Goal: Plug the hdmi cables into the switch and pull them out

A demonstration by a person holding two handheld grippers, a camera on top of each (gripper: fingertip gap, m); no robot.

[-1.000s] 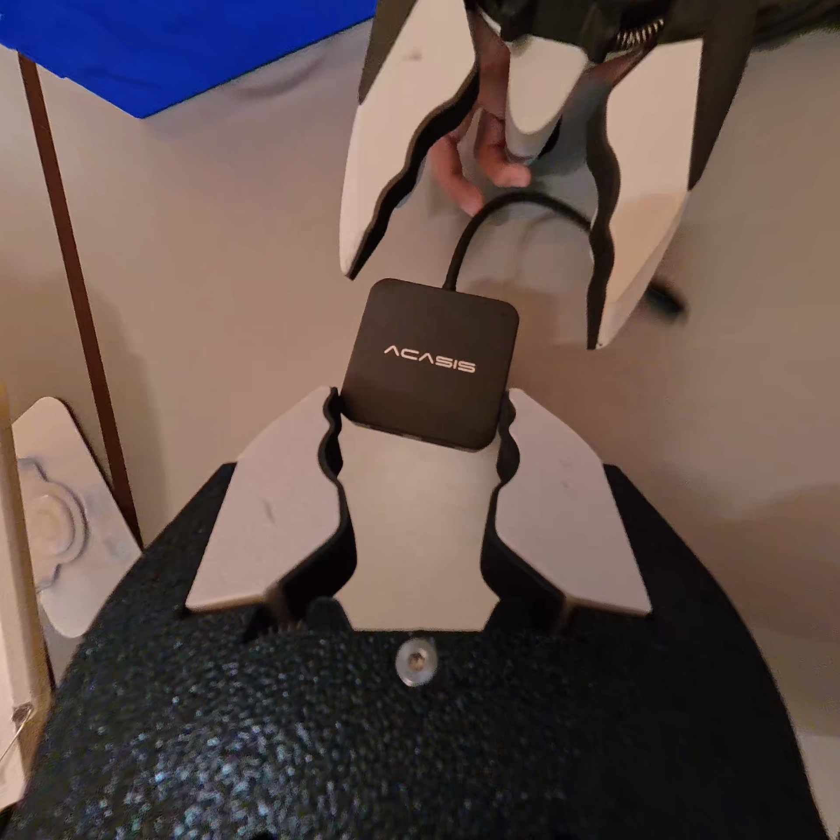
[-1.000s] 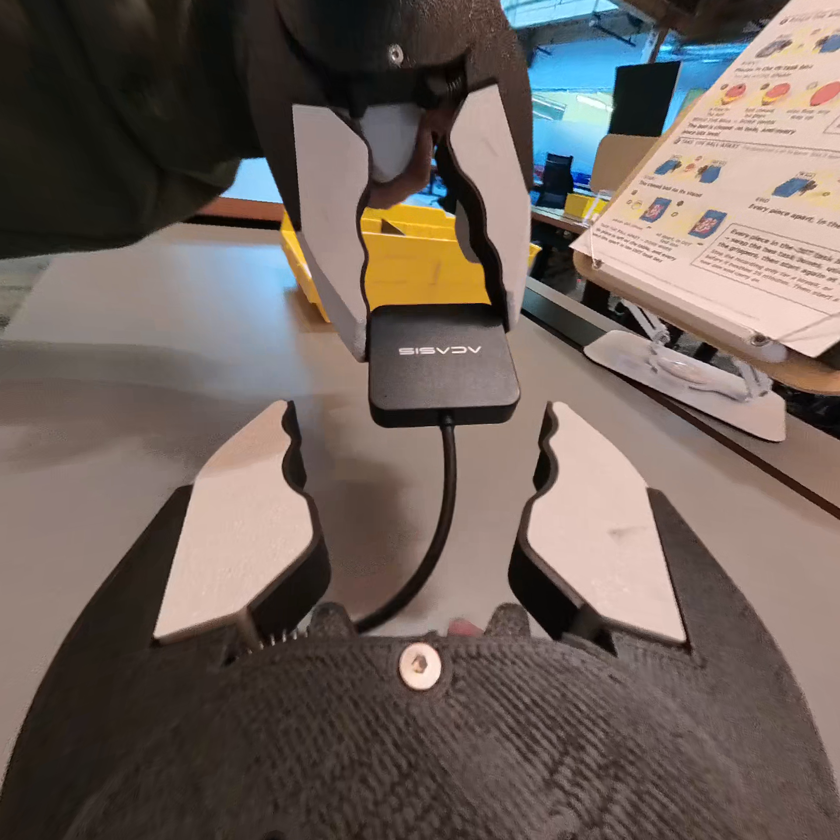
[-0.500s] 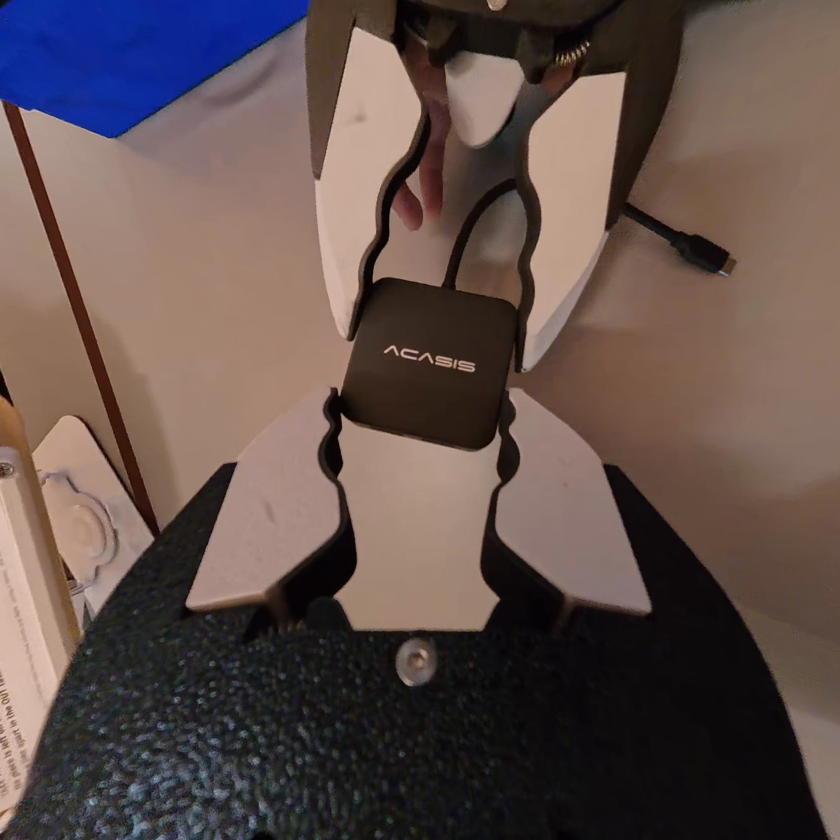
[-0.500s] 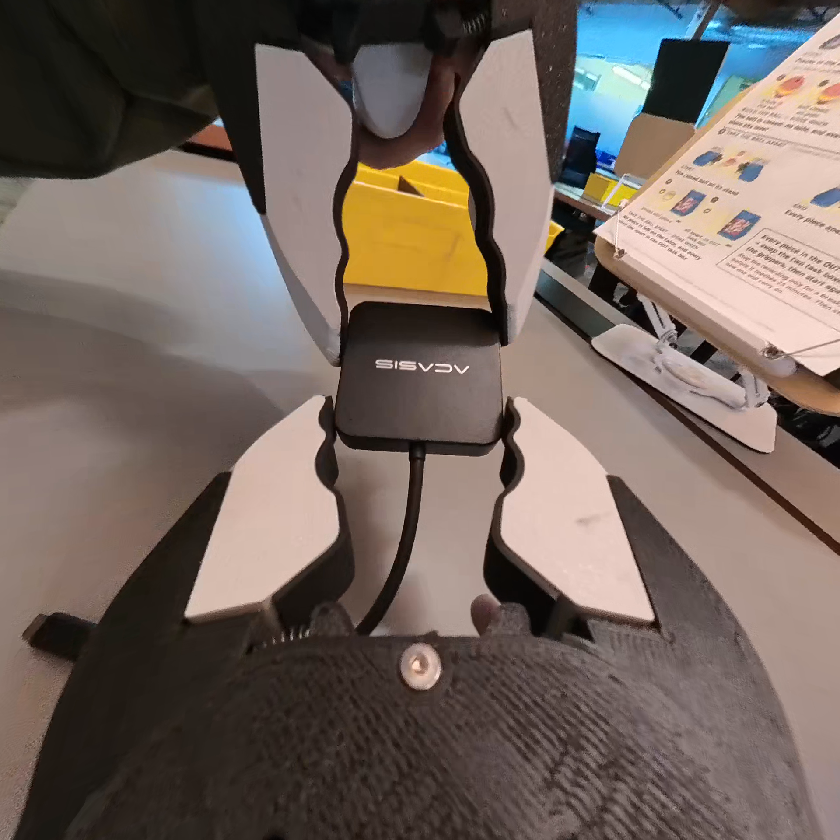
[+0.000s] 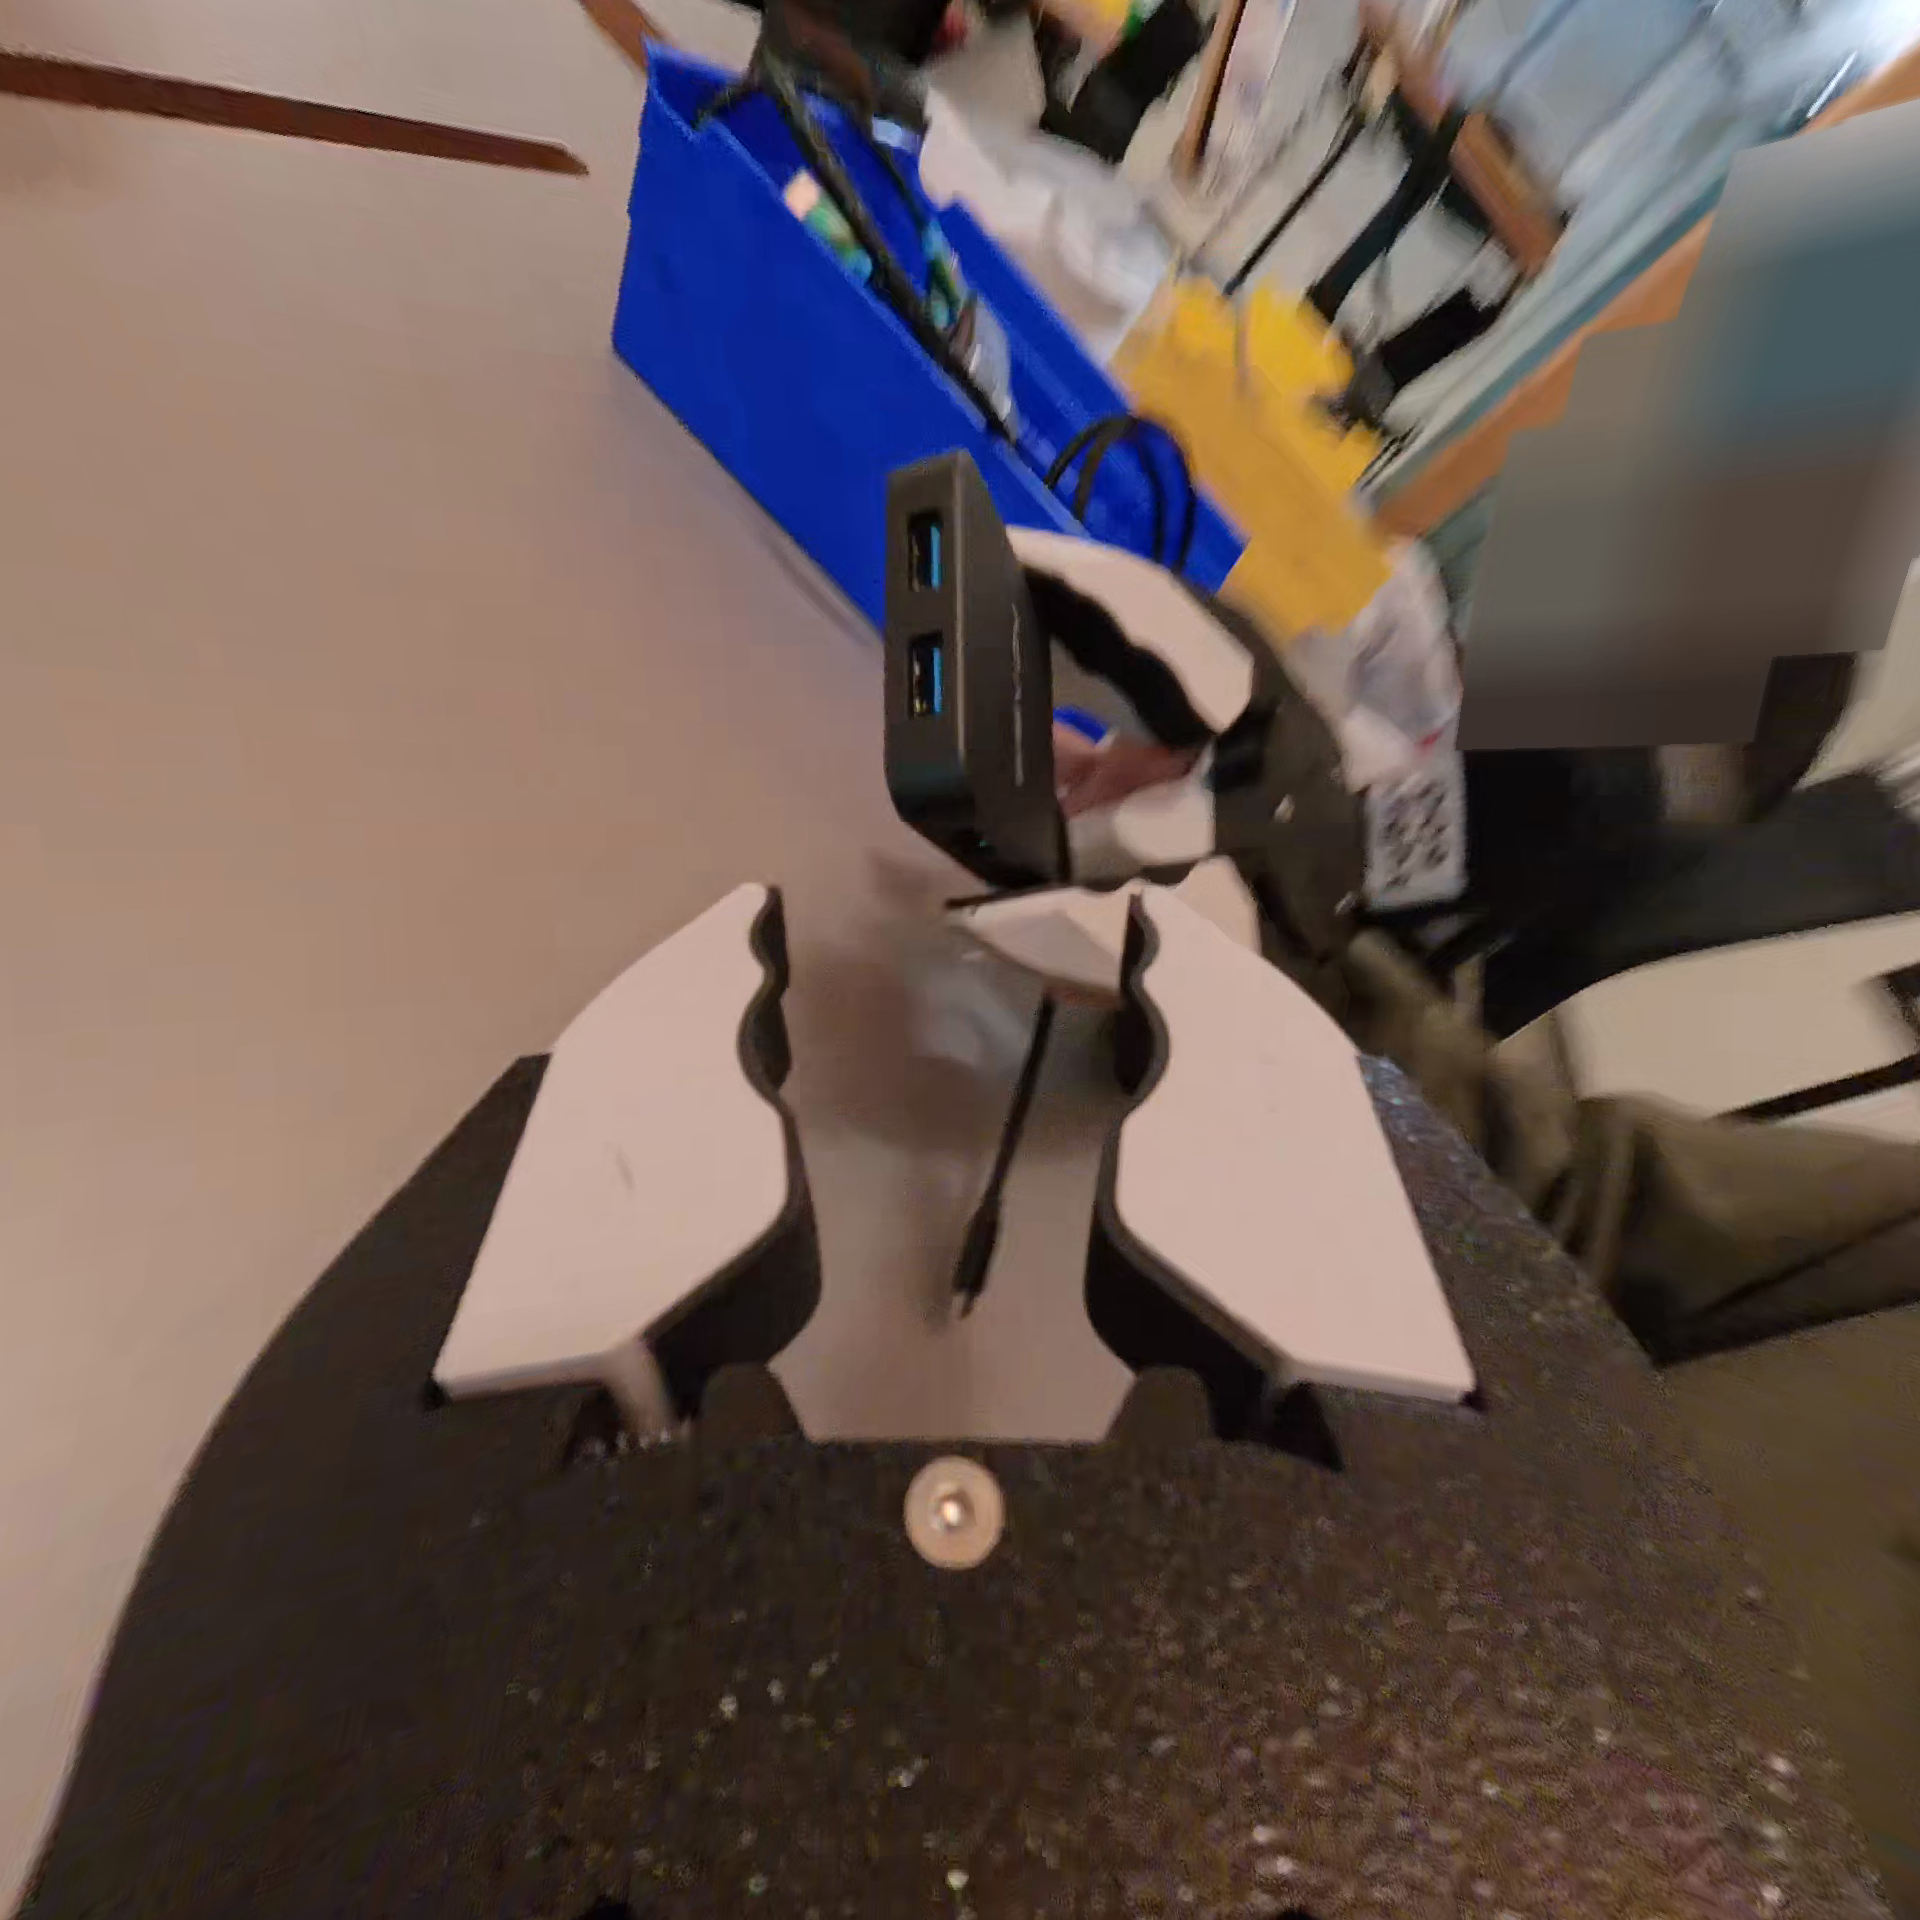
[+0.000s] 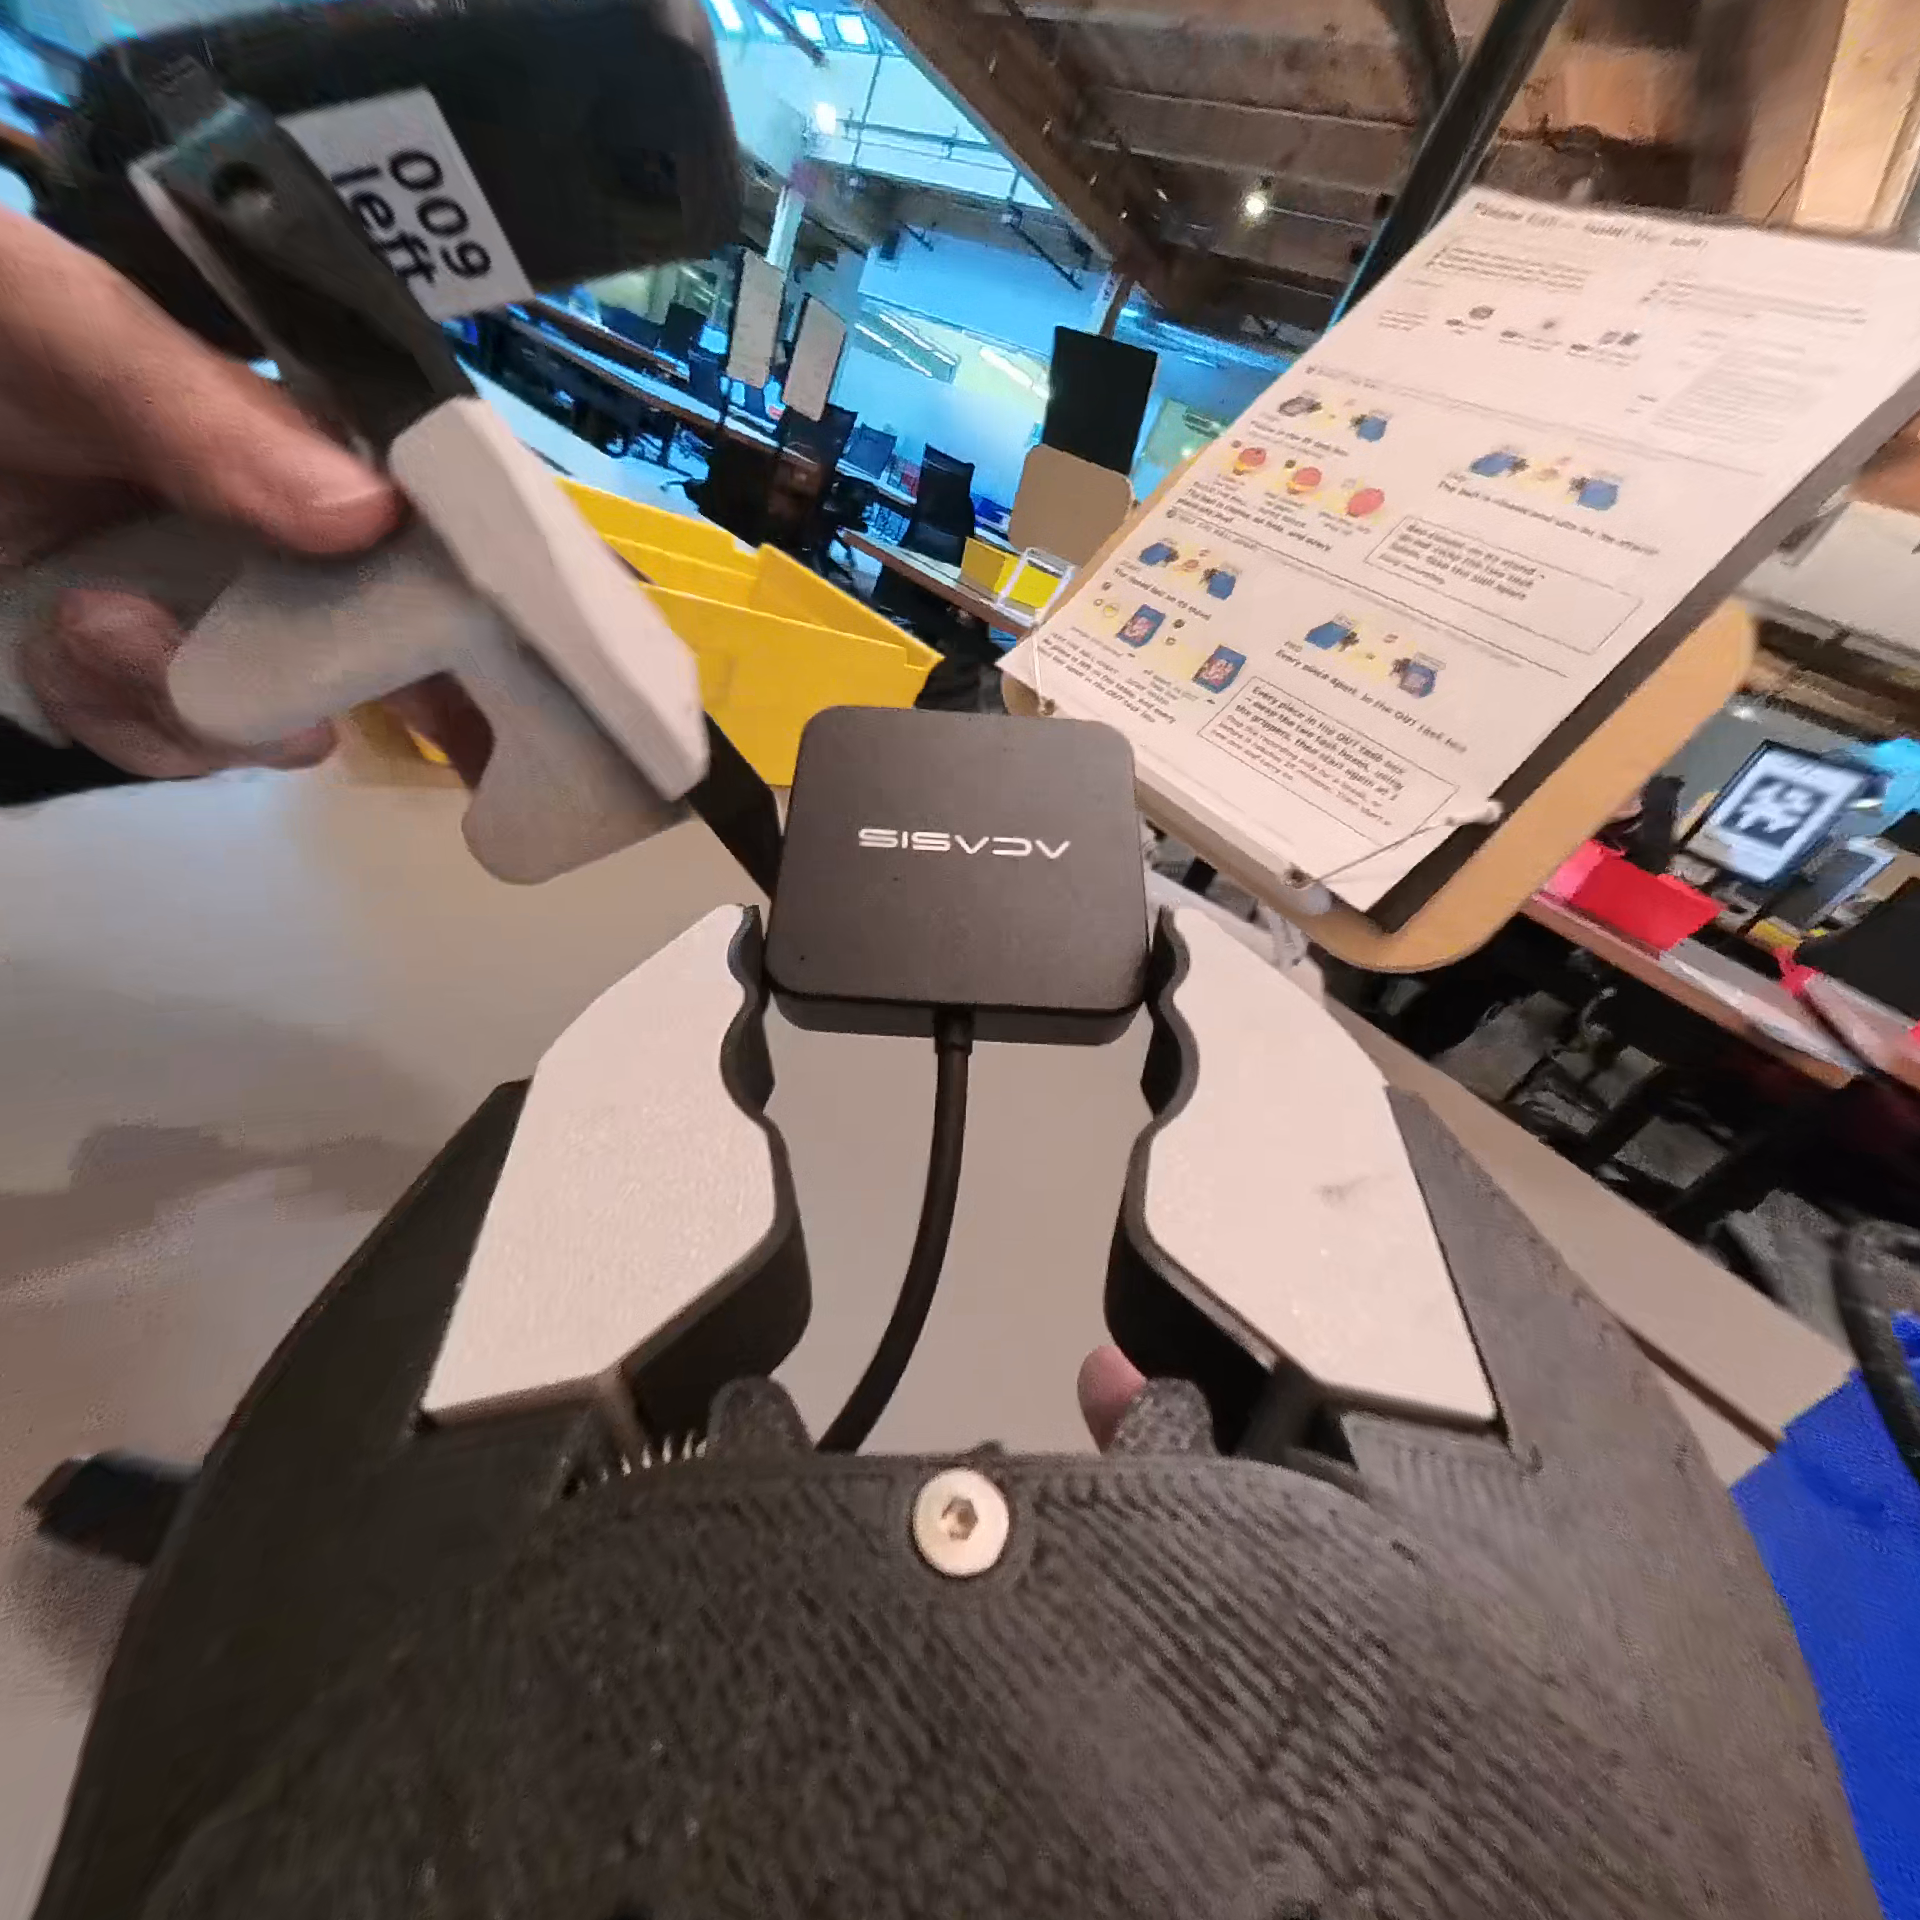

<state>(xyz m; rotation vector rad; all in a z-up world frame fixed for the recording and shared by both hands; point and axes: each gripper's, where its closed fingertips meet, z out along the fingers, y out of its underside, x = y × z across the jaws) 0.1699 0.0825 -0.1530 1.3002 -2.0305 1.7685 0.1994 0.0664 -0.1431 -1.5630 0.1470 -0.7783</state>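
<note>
My bench [image 6: 260, 1039] is a plain pale grey top with a dark seam line [image 5: 281, 114] running toward its far edge; a blue bin [image 5: 831, 343] holding cables stands at one far corner, a yellow divided bin [image 6: 769, 634] sits along the far edge, and a tilted board with an instruction sheet [image 6: 1455, 540] stands past the right edge, with a big workshop hall of desks and screens beyond. The switch [image 6: 961, 883], a flat black square box with its thin cable [image 6: 935, 1195] trailing back, is lifted off the bench and clamped by its two sides between the fingers of my right gripper [image 6: 961, 977]. In the left wrist view it stands edge-on, showing two blue ports [image 5: 925, 623]. My left gripper [image 5: 951, 935] has its fingers parted with nothing between them, and the cable's free plug [image 5: 977, 1247] hangs below that gap. Half a second ago both grippers pinched the switch from opposite sides; the left has since let go and swung off to the side, where a hand [image 6: 156, 499] holds it, and the switch now rides in the right alone.
</note>
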